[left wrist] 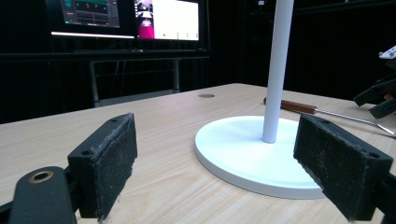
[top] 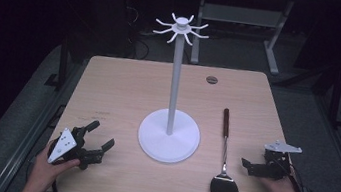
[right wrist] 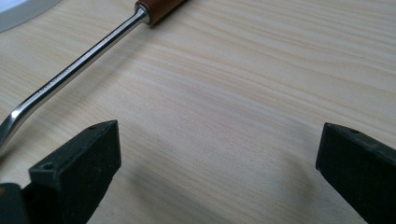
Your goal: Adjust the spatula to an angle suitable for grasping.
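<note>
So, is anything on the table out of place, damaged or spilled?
Nothing stands out. The white stand is upright mid-table, its hooks empty. The spatula lies flat beside its base, apart from it. The left tool and right tool are open, holding nothing.

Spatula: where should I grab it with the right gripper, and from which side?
Probably the bare metal shaft, between the wooden handle and the black blade. The spatula lies flat on the table, pointing away from the person, so its long sides are free. The right gripper, open, sits just right of it: come in from that side, jaws lowered across the shaft.
</note>
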